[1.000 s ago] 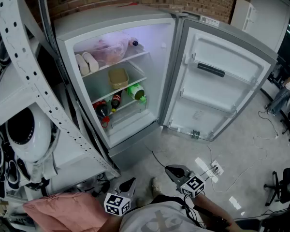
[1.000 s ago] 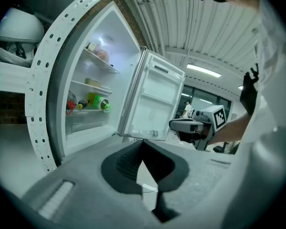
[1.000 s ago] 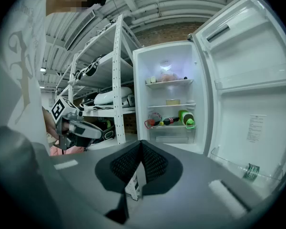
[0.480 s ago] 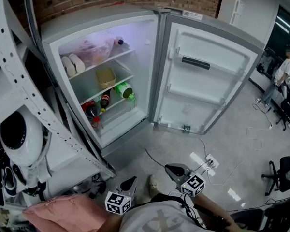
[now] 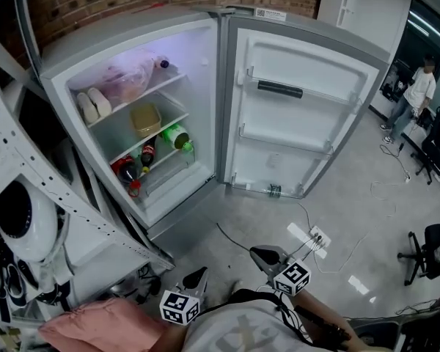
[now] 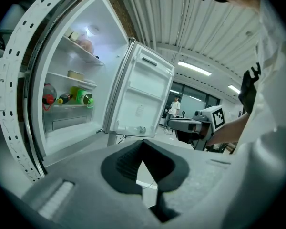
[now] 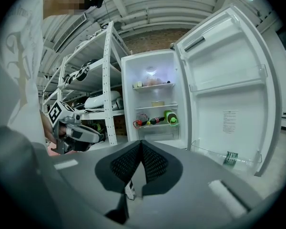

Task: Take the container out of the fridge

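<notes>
Drifting left in the head view since a second ago, one open fridge [image 5: 117, 41], one container [image 5: 145, 119] on its middle shelf, well ahead of the jaws, left gripper [image 5: 196, 277] and right gripper [image 5: 262, 256] both clenched, empty.

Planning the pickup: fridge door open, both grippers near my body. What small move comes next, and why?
Probably advance the right gripper toward the tan container on the middle shelf of the fridge, opening its jaws: that gripper is shut, empty and well short of the shelf.
</notes>
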Demonstrator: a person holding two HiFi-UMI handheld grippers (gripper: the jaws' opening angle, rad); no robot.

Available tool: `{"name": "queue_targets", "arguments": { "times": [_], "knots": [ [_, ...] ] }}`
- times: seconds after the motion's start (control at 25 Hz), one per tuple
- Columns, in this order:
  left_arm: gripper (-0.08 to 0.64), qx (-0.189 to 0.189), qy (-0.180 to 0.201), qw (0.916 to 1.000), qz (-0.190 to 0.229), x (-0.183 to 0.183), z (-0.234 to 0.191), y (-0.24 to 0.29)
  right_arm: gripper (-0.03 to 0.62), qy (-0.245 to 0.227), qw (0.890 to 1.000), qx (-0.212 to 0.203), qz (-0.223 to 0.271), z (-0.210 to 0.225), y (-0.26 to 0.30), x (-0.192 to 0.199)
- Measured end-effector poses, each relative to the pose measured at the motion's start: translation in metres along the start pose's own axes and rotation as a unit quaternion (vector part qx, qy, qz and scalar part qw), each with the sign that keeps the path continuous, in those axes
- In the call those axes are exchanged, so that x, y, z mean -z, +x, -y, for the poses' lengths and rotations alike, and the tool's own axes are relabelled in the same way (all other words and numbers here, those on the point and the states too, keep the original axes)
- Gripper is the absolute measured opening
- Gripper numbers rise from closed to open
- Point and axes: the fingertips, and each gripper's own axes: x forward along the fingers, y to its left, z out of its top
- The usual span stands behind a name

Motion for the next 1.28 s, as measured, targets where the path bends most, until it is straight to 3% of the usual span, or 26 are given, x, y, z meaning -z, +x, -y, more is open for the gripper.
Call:
{"name": "queue_targets", "arguments": {
  "times": [0.68,1.28],
  "knots": [
    [0.002,-0.039,0.003,0.9992,-0.012,-0.034,-0.003,0.056,0.008,0.017,0.999,-0.025,0.016,0.07,0.016,-0.015],
    [0.003,-0.09,0.003,0.9959,-0.009,-0.058,-0.012,0.093,0.008,0.023,0.997,-0.073,0.023,0.116,0.042,-0.026]
  ]
}}
